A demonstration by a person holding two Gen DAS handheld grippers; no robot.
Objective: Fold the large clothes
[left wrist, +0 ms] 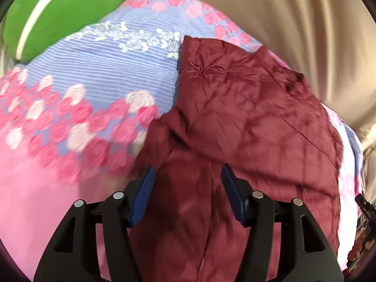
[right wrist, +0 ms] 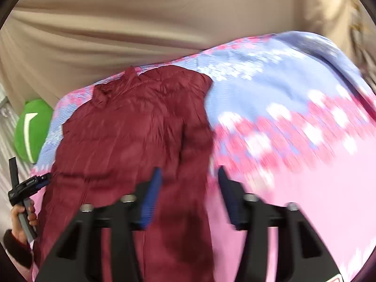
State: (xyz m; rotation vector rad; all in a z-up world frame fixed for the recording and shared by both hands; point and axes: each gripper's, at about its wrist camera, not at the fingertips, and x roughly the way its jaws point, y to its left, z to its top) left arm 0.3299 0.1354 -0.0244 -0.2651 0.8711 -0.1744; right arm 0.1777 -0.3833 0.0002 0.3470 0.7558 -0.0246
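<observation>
Now both tongs, left [left wrist: 188, 176] and right [right wrist: 189, 176], hang spread above the maroon jacket [left wrist: 235, 122], gripping nothing.

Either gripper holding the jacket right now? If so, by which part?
Nothing is held. The left gripper and right gripper are both open above the maroon jacket, pads clear of the fabric.

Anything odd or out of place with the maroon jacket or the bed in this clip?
Nothing is damaged or spilled. The maroon jacket lies crumpled and only partly folded on the floral bedspread, its collar bunched. Both the left tool and the right tool hang open above it, gripping nothing. Heavy motion blur hides finer detail.
</observation>
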